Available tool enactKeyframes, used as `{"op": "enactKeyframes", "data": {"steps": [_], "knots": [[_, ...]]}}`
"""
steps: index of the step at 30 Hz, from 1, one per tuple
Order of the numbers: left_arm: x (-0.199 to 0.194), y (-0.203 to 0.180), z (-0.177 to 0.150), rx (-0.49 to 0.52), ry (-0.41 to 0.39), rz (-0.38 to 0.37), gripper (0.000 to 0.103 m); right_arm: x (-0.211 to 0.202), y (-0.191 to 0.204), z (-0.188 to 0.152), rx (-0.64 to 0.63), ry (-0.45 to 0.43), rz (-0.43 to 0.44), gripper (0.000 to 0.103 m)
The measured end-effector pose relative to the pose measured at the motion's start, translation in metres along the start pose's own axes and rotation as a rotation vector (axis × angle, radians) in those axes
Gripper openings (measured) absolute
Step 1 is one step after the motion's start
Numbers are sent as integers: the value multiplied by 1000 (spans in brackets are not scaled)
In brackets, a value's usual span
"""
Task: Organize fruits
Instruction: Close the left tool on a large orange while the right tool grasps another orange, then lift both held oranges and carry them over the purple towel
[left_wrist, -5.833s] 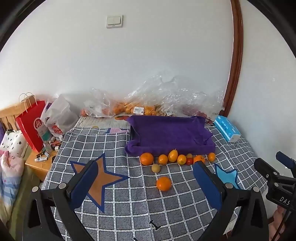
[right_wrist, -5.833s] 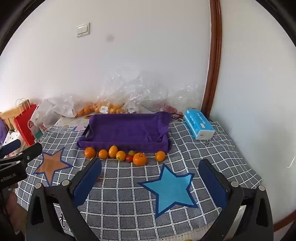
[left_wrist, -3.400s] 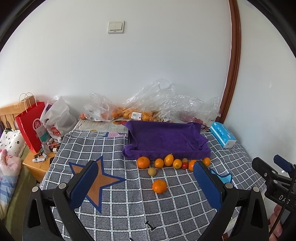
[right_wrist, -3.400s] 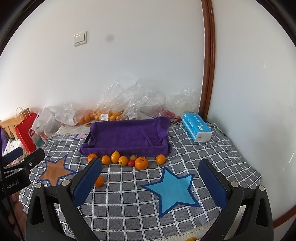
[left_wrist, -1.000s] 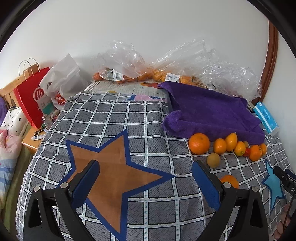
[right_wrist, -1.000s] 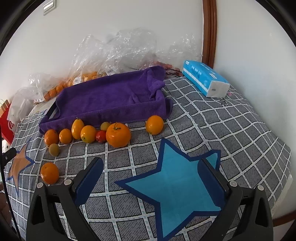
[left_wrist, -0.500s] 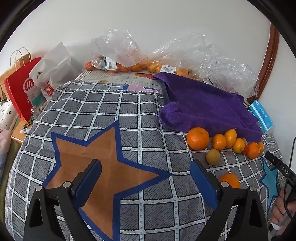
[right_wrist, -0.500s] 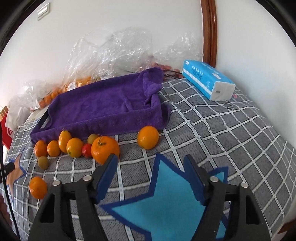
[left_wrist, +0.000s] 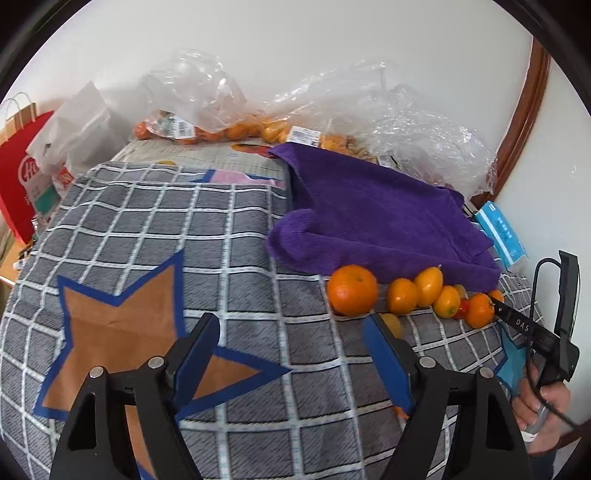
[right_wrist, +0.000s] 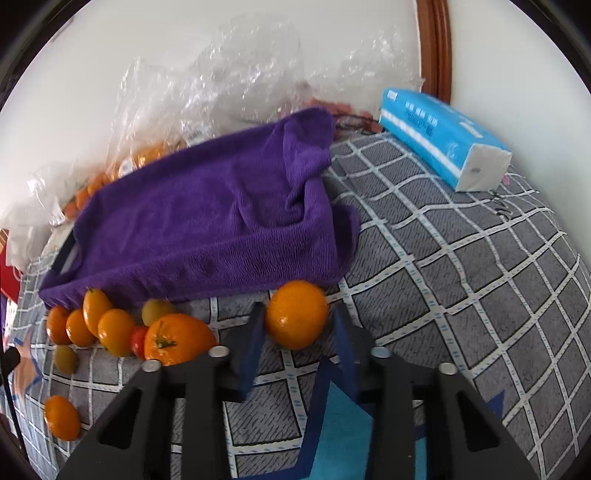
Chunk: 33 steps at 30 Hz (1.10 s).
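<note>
One round orange (right_wrist: 296, 314) sits apart from the rest at the right end of the fruit row, on the grey checked cloth (right_wrist: 461, 280) just in front of the purple towel (right_wrist: 207, 221), and the right gripper (right_wrist: 297, 332) has its blue fingers (right_wrist: 252, 343) on either side of it, the jaws closing; I cannot tell whether the pads are pressing on its skin yet. Being round, it shows no long axis. To its left a stemmed orange (right_wrist: 177, 338) lies on its side with the stem facing outward, a red cherry tomato (right_wrist: 138, 341) touching it, then several small yellow-orange fruits huddled along the towel's front edge, one oval fruit (right_wrist: 95, 304) standing tilted. A lone orange (right_wrist: 62, 417) and a greenish fruit (right_wrist: 65, 358) lie nearer, well apart from the row. A blue tissue pack (right_wrist: 443, 138) lies by the wall to the right, and clear plastic bags (right_wrist: 221, 74) of fruit crowd behind the towel. The left gripper (left_wrist: 291, 354) hangs over the brown star (left_wrist: 122, 332) patch with nothing between its fingers, jaws partly apart and closing, the row's big orange (left_wrist: 352, 290) just beyond its right finger. A hand (left_wrist: 541, 410) holds the right gripper's handle.
</note>
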<state>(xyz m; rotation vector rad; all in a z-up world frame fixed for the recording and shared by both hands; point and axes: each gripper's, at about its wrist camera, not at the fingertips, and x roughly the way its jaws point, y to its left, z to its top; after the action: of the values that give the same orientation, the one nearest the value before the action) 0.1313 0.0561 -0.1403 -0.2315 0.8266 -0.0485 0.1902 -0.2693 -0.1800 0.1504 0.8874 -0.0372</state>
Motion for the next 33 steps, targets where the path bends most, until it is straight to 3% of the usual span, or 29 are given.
{"op": "enactKeyframes", "data": {"steps": [3,7,11,14,16,18,23,26,33], "knots": [[12,-8,8,-2,9,-16,68,-6,-2,-2,-4,-10,7,33],[28,-21,17,5,28,-61,68,-17,-5,-12,5,-3,14,33],[46,-33,20,45,74,-51,68,-27,-1,-23,-12,-7,57,33],[57,-35,20,33,99,-76,66,-29,4,-29,-46,-20,42,33],[63,-36,19,27,107,-81,57,-31,5,-29,-57,-41,49,33],[65,-38,17,49,95,-82,40,-27,6,-30,-63,-22,53,33],[51,-26,18,34,98,-67,40,-29,5,-30,-57,-27,60,33],[50,-17,16,47,119,1,40,-29,4,-29,-47,-26,59,33],[54,-16,4,90,40,17,46,-27,6,-29,-53,-11,38,33]]}}
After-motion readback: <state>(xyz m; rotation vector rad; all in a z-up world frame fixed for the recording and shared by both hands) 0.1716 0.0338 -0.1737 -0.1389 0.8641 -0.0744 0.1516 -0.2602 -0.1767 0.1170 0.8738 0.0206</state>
